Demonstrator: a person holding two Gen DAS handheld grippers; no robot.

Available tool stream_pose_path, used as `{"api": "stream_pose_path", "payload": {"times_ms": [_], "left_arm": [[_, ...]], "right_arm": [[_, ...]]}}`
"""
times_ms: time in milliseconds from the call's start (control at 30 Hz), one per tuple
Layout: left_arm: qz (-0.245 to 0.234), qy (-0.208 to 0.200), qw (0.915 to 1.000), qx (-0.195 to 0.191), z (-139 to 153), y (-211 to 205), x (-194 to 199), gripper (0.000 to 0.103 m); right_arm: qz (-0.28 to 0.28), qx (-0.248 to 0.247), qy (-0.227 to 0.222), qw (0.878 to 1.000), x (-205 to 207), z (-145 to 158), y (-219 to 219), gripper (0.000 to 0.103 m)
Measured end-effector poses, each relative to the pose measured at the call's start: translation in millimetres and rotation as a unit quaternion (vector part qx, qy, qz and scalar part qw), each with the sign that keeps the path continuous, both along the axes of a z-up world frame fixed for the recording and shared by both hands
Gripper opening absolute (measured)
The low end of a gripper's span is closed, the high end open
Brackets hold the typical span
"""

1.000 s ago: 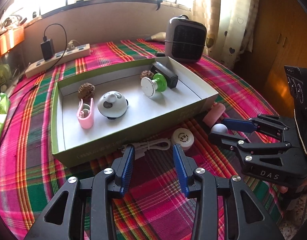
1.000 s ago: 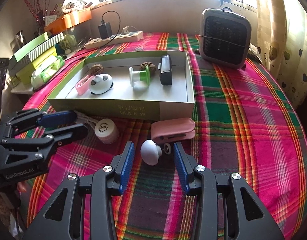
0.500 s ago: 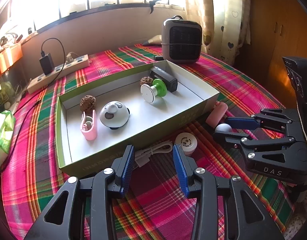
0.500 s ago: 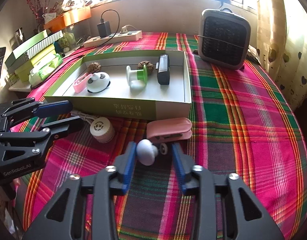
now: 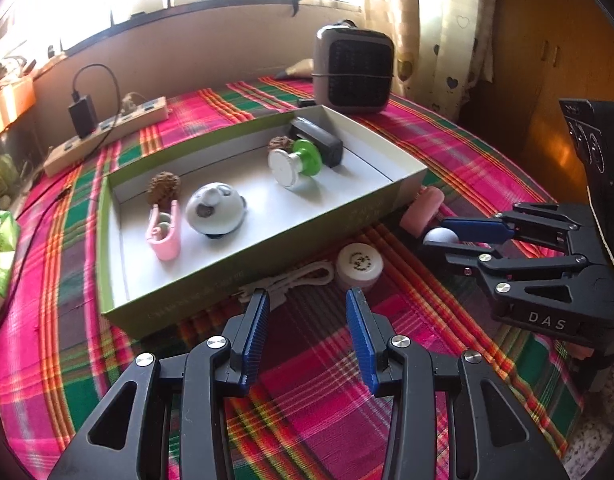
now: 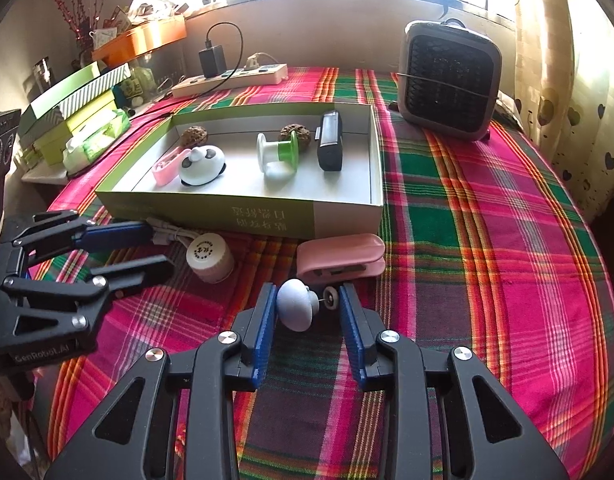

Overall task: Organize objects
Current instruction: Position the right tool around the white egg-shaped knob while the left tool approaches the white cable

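Mushroom-shaped white knob (image 6: 295, 309) lies on the plaid worktop (image 6: 487, 248) just in front of the green box (image 6: 267, 220), beside a pink clip (image 6: 341, 258), and the right gripper (image 6: 307, 312) has it between its jaws. The left blue pad touches the rounded cap, while the small wheel on the knob's thin pin sits next to the right pad; whether that pad presses on it cannot be told, though the jaws look closed in on the piece. It looks like light, hard plastic, smooth and domed, so it may slip or spin out of a pinch; the cap is the best place to hold, since the pin looks too thin to bear a squeeze. The left gripper (image 5: 307, 336) hangs over the cloth with its jaws spread and nothing between them, near a white cable (image 5: 291, 280) and a small round jar (image 5: 359, 266). Inside the box lie a panda toy (image 6: 201, 166), a green spool (image 6: 277, 156), a black device (image 6: 330, 142), two walnuts and a pink holder (image 6: 167, 168), so the knob likely goes there next.
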State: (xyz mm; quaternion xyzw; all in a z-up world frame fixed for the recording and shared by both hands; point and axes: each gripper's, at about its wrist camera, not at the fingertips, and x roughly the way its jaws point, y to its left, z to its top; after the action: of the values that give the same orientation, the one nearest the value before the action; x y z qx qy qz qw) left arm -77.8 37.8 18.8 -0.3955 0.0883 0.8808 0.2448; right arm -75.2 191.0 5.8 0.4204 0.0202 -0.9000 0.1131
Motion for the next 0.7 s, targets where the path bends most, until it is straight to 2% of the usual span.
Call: {"api": "stream_pose_path", "payload": {"times_ms": [233,367,700], "left_arm": [[0.046,-0.001,0.9989,0.008,-3,-20,-6,0.038],[0.040,-0.021,0.9988,0.017,-9,-19,-14,0.038],[0.004,-0.029,0.9990,0.034,-8,-3,-7,0.038]], "right_arm": [[-0.001,-0.008,0.005,1.000,4,3,3,0.033],[-0.003,-0.011,0.006,1.000,5,3,5,0.033],[-0.008,-0.018,0.006,1.000,7,4,12,0.033]]}}
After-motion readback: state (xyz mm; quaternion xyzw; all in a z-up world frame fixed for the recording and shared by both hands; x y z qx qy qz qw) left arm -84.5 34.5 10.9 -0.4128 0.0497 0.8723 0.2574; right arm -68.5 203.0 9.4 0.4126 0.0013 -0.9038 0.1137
